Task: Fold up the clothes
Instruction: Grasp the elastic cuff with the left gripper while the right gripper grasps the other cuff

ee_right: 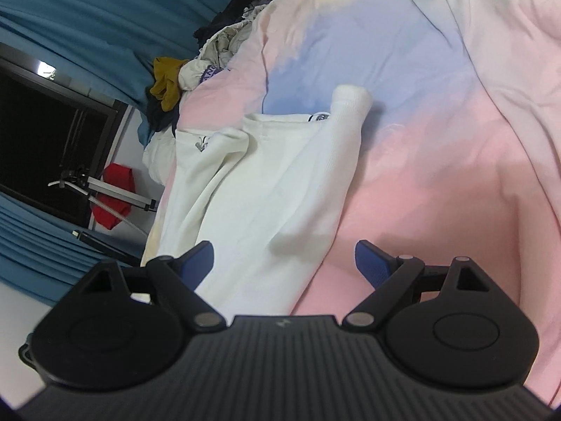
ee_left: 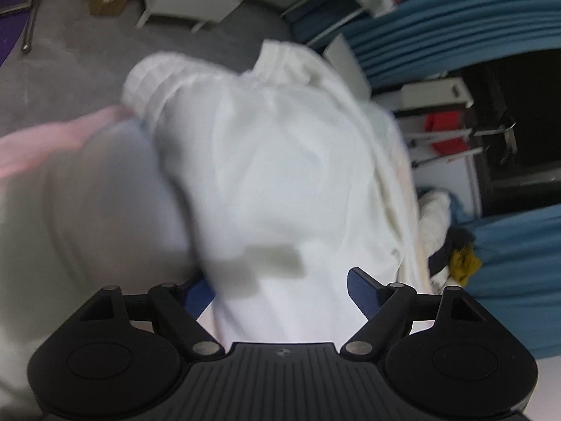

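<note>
A white knit garment [ee_right: 280,172] lies lengthwise on a bed, its soft, fine-ribbed cloth gathered in long folds and one sleeve ending in a rolled, tube-shaped ribbed cuff [ee_right: 350,100] at the end far from the right gripper's fingers. A small dark emblem [ee_right: 200,145] and a round neck label [ee_right: 317,117] mark the fabric. The right gripper [ee_right: 284,263] hangs just above the near end of the garment with its blue, textured pads [ee_right: 371,263] spread wide, the white cloth running up between them without either pad pressing on it. Seen from the left wrist, the same white garment [ee_left: 273,175] fills the space ahead in motion blur, its ribbed cuff [ee_left: 150,77] and gathered hem farthest from the fingers; the left gripper [ee_left: 277,291] has its blue pads [ee_left: 361,291] apart on either side of the cloth, and whether they touch it cannot be told. Beneath the garment spreads a smooth bedsheet [ee_right: 438,175] dyed in soft pink, pale blue and cream patches, creased in broad ridges to the right of the right fingers. Beyond the left-hand finger lies a crumpled heap of clothes [ee_right: 196,70] including a mustard piece, with pleated teal curtains [ee_right: 87,10], a dark window and a red cloth [ee_right: 115,193] on a metal rack behind.
</note>
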`<state>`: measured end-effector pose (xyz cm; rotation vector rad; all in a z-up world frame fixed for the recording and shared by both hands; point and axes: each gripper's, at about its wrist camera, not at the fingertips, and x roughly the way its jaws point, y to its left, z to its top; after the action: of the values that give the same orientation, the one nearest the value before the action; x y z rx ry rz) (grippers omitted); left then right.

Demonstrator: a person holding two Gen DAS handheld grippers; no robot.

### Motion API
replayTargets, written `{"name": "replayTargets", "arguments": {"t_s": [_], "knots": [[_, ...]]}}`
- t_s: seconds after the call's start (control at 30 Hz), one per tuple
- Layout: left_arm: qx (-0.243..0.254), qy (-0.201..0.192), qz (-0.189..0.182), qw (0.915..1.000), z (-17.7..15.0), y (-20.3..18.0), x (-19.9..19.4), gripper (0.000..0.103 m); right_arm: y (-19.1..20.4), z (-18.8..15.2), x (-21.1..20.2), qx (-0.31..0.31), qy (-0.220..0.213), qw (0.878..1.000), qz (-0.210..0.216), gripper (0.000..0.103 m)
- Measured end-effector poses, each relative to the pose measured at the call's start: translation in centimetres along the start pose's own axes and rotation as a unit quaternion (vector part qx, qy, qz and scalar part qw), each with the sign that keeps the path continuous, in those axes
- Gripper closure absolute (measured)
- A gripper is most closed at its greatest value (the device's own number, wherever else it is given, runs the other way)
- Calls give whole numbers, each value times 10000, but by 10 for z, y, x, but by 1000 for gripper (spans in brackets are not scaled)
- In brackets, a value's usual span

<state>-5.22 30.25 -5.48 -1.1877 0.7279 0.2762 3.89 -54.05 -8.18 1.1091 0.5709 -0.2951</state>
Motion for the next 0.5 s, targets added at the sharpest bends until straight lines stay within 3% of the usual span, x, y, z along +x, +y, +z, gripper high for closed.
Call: {"name": "replayTargets", "arguments": {"t_s": [0.1,0.23,0.37,0.5], "knots": [[-194,-269,-189,9993,10,6,2,28,-3,2,0,94,-4,9999,141,14],[-547,-328,-323,9974,20,15,5,36,-14,9,3,572,-141,9976,375,14],[-728,-571,-324,9952,26,18,7,45,-19,20,14,549,-234,9982,79,15],[-847,-820,-360,9924,31,21,10,47,-23,29,29,551,-303,9980,-75,22]]}}
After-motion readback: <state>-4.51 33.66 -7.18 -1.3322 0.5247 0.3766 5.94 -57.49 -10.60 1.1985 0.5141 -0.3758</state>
